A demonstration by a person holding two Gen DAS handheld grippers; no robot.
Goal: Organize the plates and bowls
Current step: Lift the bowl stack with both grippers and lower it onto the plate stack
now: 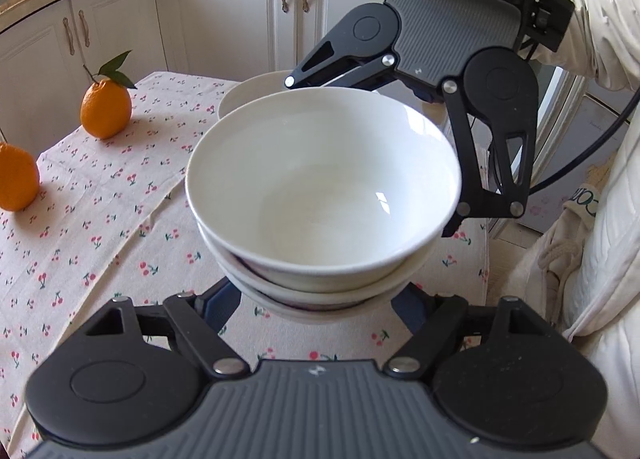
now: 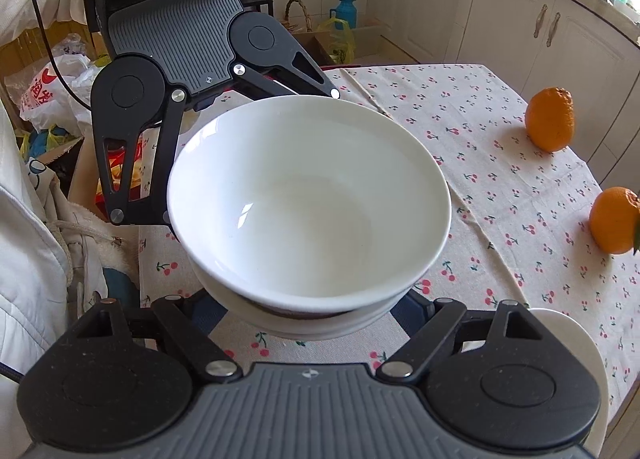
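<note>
Above the cherry-print counter, a stack of white bowls hangs between two claws facing each other. Left claw spreads wide around the stack's near side, right claw wide opposite; actual contact is hidden beneath the bowls. Another white dish waits just beyond. Two oranges sit nearby, white kitchen cabinets behind.

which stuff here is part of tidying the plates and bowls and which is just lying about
Part of the job:
- stack of white bowls, held between both grippers
- white dish behind the stack
- left gripper
- right gripper

Just lying about:
- two oranges
- cherry tablecloth
- plastic bags on the floor
</note>
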